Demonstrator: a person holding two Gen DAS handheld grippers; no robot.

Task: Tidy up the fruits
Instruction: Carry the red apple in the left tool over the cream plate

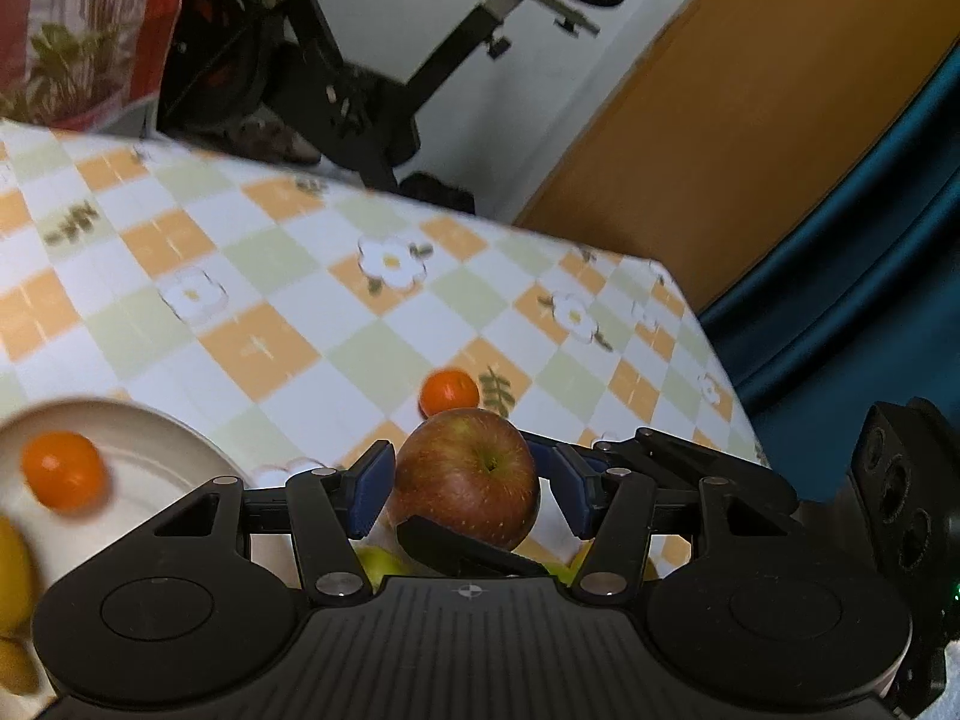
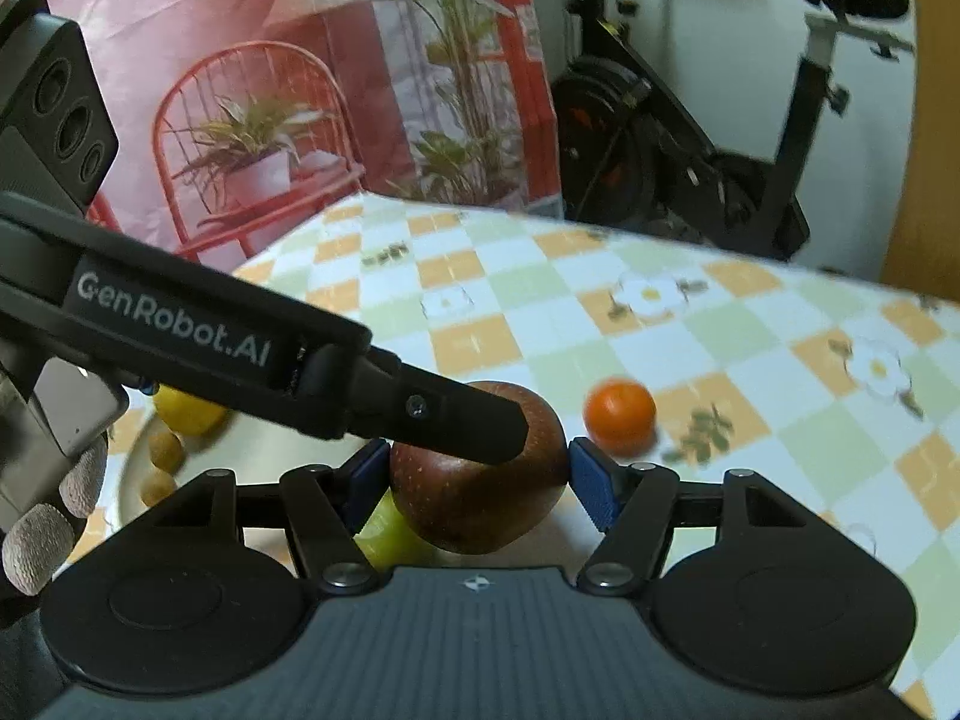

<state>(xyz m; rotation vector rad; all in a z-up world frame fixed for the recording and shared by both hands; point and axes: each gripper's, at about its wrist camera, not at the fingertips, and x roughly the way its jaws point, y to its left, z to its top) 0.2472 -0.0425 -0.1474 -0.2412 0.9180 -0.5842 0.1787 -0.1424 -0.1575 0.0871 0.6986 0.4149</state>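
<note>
A red apple [image 1: 471,474] sits between the blue pads of my left gripper [image 1: 471,483]; a gap shows on its right side. In the right wrist view the same apple [image 2: 480,504] lies between the pads of my right gripper [image 2: 477,480], which touch it on both sides. The left gripper's finger [image 2: 456,420] rests over the apple's top. A small orange [image 1: 449,391] lies on the table beyond, also in the right wrist view [image 2: 620,417]. A white plate [image 1: 156,444] at left holds an orange [image 1: 63,468] and a lemon [image 1: 12,576].
A green fruit [image 2: 390,534] lies under the apple. The checked tablecloth [image 1: 270,276] ends at a far edge with an exercise bike [image 1: 372,90] behind. The plate [image 2: 129,480] holds a lemon [image 2: 186,414] and small brown fruits [image 2: 165,450]. A gloved hand [image 2: 42,528] holds the left gripper.
</note>
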